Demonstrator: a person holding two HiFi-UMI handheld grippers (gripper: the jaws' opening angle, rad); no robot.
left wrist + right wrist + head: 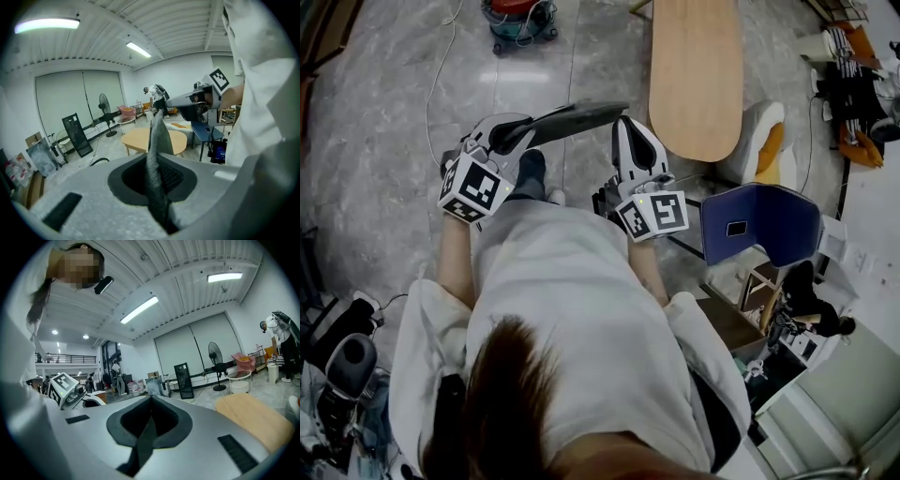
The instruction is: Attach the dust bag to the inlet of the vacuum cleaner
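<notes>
Left gripper point(517, 129): jaws nearly together, pinching the dust bag point(574, 118) by a thin edge. The bag is hanging in the air over the floor, sticking out flat past the right gripper point(630, 127). Right gripper: jaws fully together, nothing between them. The vacuum cleaner point(520, 21) is standing on the floor well apart, far ahead.

Risks, as I judge them:
- The limp fabric may be slipping from so narrow a pinch during the carry.
- The bag's opening is not showing, so it may be reaching the inlet wrongly turned.
- The right gripper needs to open before it can help.
</notes>
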